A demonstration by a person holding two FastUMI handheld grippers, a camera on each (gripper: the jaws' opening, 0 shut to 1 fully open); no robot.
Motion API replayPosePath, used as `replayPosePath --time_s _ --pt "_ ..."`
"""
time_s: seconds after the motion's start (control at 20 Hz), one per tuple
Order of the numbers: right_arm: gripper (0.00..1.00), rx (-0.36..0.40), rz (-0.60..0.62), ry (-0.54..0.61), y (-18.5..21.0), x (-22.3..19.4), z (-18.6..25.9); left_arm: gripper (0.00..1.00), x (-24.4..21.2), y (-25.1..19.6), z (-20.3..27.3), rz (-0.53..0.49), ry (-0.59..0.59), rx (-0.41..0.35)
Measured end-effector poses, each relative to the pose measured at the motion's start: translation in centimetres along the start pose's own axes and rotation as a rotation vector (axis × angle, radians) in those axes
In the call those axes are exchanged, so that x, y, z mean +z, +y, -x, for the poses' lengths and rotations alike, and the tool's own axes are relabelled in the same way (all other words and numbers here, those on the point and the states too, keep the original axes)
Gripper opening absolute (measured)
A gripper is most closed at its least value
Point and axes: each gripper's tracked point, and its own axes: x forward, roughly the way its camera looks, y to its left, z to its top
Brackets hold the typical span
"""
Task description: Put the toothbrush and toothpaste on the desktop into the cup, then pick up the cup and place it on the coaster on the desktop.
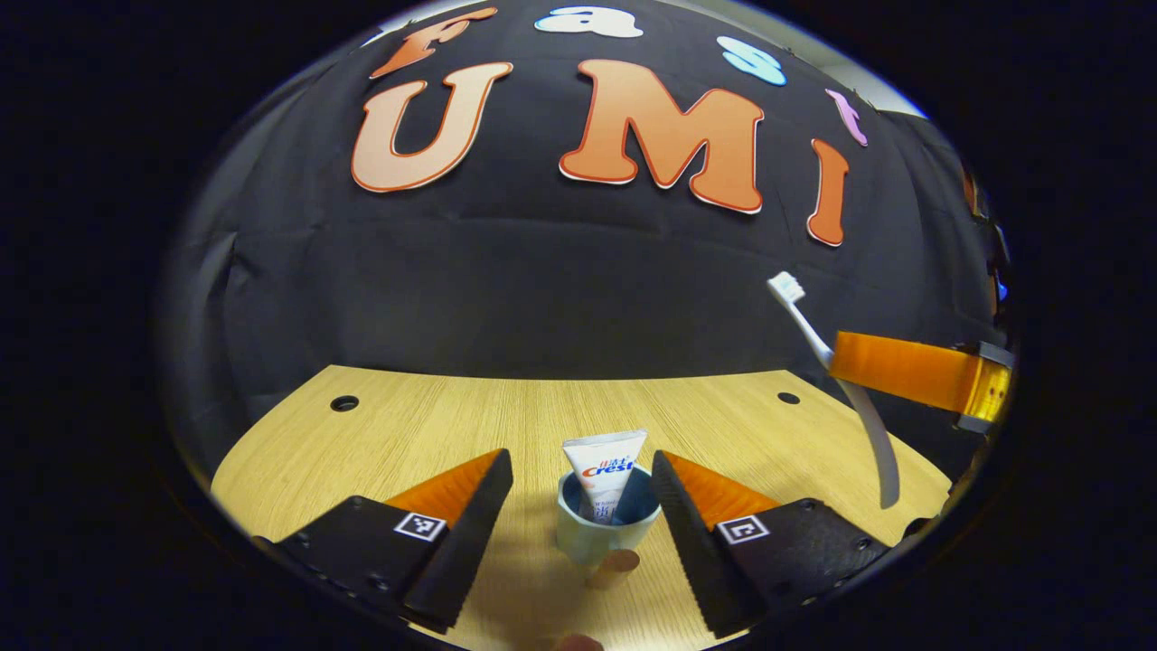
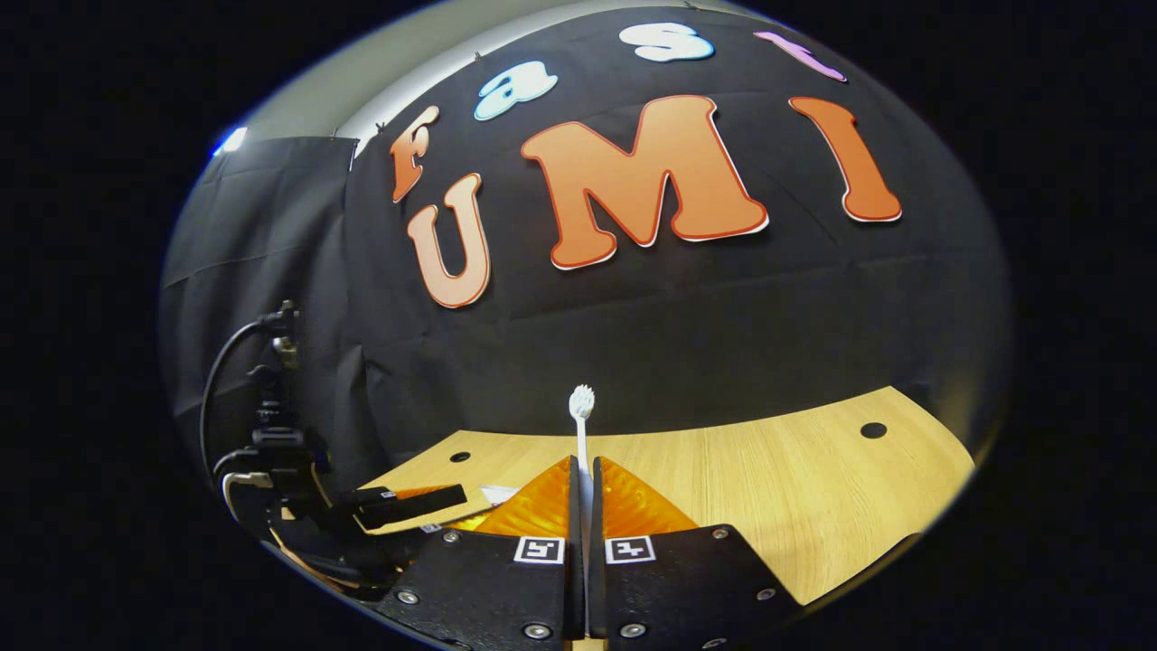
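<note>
The left gripper is spread wide, w/ the small pale blue-green cup standing between its fingers, not touched. The white toothpaste tube stands upright in the cup, on the light wooden desktop. The right gripper is pressed together, pinching the white toothbrush by its handle, bristles up, held in the air to the right of the cup.

Between the spread left gripper fingers stands the pale blue ceramic cup, its mouth partly blocked by an upright white toothpaste tube; bare wooden desktop surrounds it.
</note>
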Motion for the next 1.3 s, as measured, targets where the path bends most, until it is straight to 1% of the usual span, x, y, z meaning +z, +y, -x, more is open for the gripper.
replayPosePath --time_s 0.05,0.15,0.25,0.55,0.6,0.7,0.75,0.8,0.85,1.15,1.3 --pt "0.02 0.000 -0.001 -0.013 0.1 0.2 -0.6 0.97 0.4 0.2 0.7 0.008 -0.018 -0.006" --pt "0.02 0.025 -0.004 -0.026 1.0 0.1 -1.5 0.98 1.2 0.9 2.1 0.016 -0.074 -0.021" --pt "0.02 0.050 -0.018 -0.044 1.6 0.1 -2.6 0.98 1.8 2.2 3.0 0.016 -0.108 -0.002" --pt "0.02 0.108 -0.067 -0.079 3.4 0.1 -6.3 0.97 1.8 4.4 4.7 0.020 -0.141 0.012" --pt "0.02 0.123 -0.071 -0.085 3.8 0.1 -6.8 0.98 1.4 4.8 4.9 0.022 -0.135 0.021" --pt "0.02 0.126 -0.071 -0.104 3.9 0.4 -8.3 0.98 1.0 5.6 4.9 0.027 -0.137 0.025" --pt "0.02 0.126 -0.077 -0.107 4.0 0.5 -9.1 1.00 0.8 6.1 4.9 0.034 -0.137 0.026" --pt "0.02 0.134 -0.087 -0.108 4.1 0.4 -9.7 0.98 0.7 6.5 4.8 0.039 -0.135 0.030" --pt "0.02 0.134 -0.095 -0.107 4.1 0.3 -10.3 0.98 0.4 6.8 4.7 0.040 -0.133 0.034" --pt "0.02 0.165 -0.147 -0.115 4.5 -1.5 -13.3 0.98 -1.4 8.2 3.8 0.056 -0.094 0.051" --pt "0.02 0.182 -0.153 -0.075 4.4 -3.7 -14.3 0.98 -2.1 8.8 3.5 0.069 -0.071 0.060"
